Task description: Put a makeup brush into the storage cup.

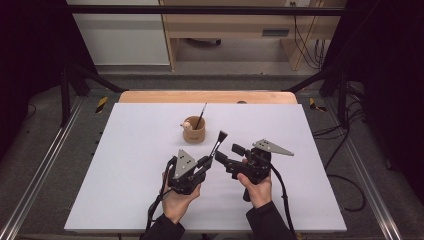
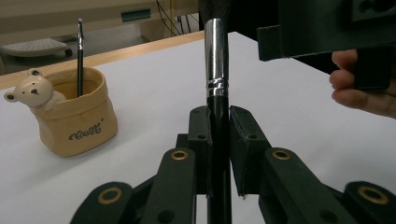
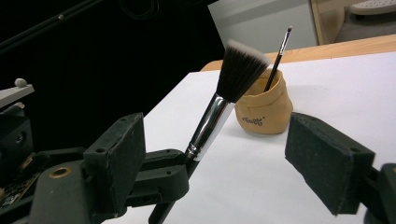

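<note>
Makeup brush (image 1: 218,142) is pinched by its handle in the left tongs (image 1: 209,161), bristles tilted up toward the bear-faced holder (image 1: 194,131), while the right tongs (image 1: 227,152) gape empty just beside it.

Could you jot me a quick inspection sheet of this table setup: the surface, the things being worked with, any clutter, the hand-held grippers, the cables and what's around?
Surface: white rectangular tabletop with a wooden far edge.
Job's things: large makeup brush with black handle, silver ferrule and dark bristles, upright; tan bag-shaped ceramic pot with a bear figure holding a thin black brush.
Clutter: nothing seen.
Grippers: left hand-held gripper shut on the large brush's handle; right hand-held gripper open, jaws wide either side of the brush, not touching.
Cables: black cables trail from both grippers toward the person; more lie on the floor at right.
Surroundings: black frame, grey floor, wooden furniture behind.
</note>
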`<state>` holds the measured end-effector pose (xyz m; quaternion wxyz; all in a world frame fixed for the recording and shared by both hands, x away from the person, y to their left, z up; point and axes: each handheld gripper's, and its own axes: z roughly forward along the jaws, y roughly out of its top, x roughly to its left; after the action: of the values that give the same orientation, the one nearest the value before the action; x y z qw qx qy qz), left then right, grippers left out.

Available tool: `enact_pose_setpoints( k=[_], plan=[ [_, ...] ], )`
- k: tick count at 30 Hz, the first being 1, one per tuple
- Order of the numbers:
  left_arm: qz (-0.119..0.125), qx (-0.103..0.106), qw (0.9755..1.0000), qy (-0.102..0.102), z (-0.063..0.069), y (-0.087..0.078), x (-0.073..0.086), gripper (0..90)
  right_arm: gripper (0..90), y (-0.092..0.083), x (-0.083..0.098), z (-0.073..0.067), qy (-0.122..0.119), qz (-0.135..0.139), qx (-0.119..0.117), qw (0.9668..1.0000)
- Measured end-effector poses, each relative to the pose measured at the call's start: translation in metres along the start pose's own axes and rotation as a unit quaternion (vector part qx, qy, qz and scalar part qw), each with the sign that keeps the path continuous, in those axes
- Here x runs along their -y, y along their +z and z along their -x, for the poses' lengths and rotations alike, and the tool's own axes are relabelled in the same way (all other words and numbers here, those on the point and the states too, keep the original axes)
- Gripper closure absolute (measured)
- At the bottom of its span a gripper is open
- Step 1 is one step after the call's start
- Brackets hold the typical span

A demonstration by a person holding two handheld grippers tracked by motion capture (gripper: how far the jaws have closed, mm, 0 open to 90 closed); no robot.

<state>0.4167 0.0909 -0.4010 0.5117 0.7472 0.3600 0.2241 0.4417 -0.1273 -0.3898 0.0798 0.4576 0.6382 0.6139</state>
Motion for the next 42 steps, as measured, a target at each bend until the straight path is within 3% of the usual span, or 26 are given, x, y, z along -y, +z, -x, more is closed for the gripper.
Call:
enact_pose_setpoints(
  k=[12,33,42],
  plan=[
    [0.008,0.006,0.9999,0.006,0.009,-0.002,-0.001,79.3,28.1,0.003,0.002,0.001,0.021,-0.003,-0.007,0.9998],
    [0.012,0.011,0.9998,0.010,0.018,-0.001,-0.001,79.3,54.1,0.006,0.002,0.004,0.075,-0.004,-0.032,0.9967],
    [0.013,0.011,0.9998,0.011,0.019,-0.001,-0.001,79.3,61.4,0.006,0.004,0.006,0.079,-0.002,-0.040,0.9961]
  ],
)
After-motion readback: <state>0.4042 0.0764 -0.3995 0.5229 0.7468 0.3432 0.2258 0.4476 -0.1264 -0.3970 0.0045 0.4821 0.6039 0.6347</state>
